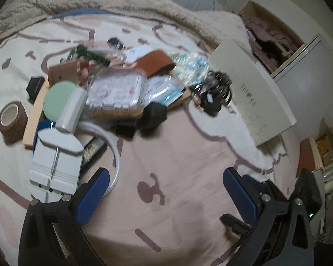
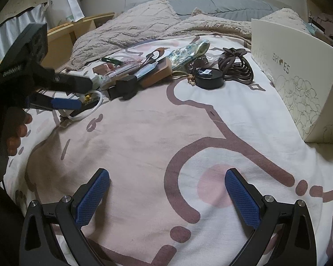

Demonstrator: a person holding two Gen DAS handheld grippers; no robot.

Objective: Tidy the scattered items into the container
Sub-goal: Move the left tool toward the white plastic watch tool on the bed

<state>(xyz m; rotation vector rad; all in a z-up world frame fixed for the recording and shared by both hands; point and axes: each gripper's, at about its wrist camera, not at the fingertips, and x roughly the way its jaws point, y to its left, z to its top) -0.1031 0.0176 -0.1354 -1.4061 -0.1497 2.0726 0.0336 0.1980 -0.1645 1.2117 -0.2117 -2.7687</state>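
Scattered items lie in a heap on the bed: a white tool [image 1: 56, 166], a green round tin [image 1: 58, 100], a clear plastic box [image 1: 116, 92], a brown tape roll [image 1: 11, 117], a coiled dark cable [image 2: 236, 66] and a black round case [image 2: 208, 78]. The cream shoe box [image 2: 299, 73] stands at the right; it also shows in the left wrist view [image 1: 253, 90]. My left gripper [image 1: 166, 190] is open and empty, just in front of the heap; it shows from the side in the right wrist view [image 2: 73, 95]. My right gripper [image 2: 166, 192] is open and empty over bare bedsheet.
A fluffy beige blanket [image 2: 144, 26] and grey pillow [image 2: 222, 5] lie at the far side of the bed. A wooden shelf [image 2: 77, 28] stands far left. An open cupboard [image 1: 275, 37] stands beyond the bed's right edge.
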